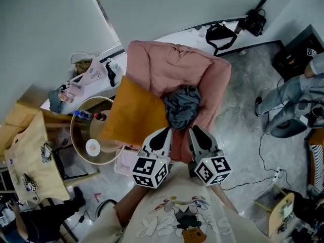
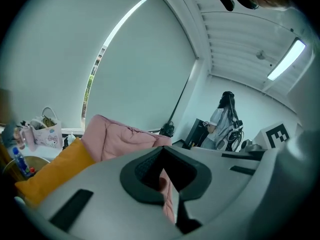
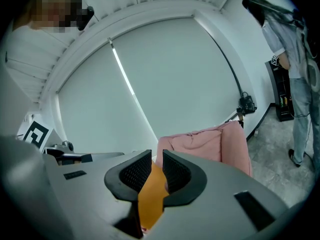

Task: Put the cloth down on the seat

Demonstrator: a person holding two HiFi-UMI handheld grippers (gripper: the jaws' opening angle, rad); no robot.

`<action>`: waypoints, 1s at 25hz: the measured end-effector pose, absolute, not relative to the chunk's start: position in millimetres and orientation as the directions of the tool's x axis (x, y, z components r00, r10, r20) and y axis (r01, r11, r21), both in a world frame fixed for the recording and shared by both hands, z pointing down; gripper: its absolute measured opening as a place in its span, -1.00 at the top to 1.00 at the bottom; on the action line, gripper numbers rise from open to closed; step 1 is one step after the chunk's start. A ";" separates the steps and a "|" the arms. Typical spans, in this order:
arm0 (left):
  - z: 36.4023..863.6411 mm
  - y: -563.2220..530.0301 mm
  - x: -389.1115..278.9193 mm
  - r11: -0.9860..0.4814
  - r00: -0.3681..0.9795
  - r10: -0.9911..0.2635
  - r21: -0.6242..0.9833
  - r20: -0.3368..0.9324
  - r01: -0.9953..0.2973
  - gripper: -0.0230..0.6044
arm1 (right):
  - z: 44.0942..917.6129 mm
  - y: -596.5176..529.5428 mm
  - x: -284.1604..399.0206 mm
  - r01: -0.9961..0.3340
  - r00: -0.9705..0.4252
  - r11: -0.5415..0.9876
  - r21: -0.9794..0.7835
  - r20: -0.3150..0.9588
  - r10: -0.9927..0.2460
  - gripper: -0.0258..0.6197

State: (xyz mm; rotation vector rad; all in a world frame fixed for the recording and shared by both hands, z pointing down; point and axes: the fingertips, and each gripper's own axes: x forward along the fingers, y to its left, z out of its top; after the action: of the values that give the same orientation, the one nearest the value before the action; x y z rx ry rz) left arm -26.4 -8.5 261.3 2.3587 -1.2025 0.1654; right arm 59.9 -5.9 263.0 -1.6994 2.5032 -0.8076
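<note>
A crumpled grey cloth (image 1: pixel 182 108) lies on the seat of the pink armchair (image 1: pixel 167 65), against its right arm and beside an orange cushion (image 1: pixel 134 115). Both grippers hover at the seat's front edge, just short of the cloth and not touching it. My left gripper (image 1: pixel 167 130) has its tips together and holds nothing. My right gripper (image 1: pixel 194 129) keeps a narrow gap with nothing in it. In the left gripper view the armchair (image 2: pixel 120 136) shows beyond the shut jaws. In the right gripper view the cushion (image 3: pixel 152 189) shows through the gap.
A round glass side table (image 1: pixel 83 135) with bottles stands left of the chair, and a wooden table (image 1: pixel 30 151) further left. A person (image 1: pixel 293 95) stands at the right by dark equipment. Cables and a power strip (image 1: pixel 277 173) lie on the floor. A black bag (image 1: pixel 220 34) sits behind the chair.
</note>
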 end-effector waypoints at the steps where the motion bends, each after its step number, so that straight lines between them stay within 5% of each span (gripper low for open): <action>1: 259.5 -7.6 -26.7 -0.502 0.610 -0.727 0.362 0.315 -0.786 0.92 | 261.0 -4.0 59.0 -0.868 -0.405 0.275 -0.413 0.270 -0.874 0.66; 25: 248.4 24.6 -26.3 -0.566 0.641 -0.712 0.308 0.287 -0.765 0.92 | 234.1 27.7 50.4 -0.906 -0.365 0.277 -0.320 0.258 -0.895 0.86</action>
State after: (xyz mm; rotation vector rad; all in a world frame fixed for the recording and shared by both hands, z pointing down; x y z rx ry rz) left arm -26.3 24.6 248.4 2.4596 -1.1667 0.1816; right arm 50.4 27.7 234.1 -1.7856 2.5314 -0.6647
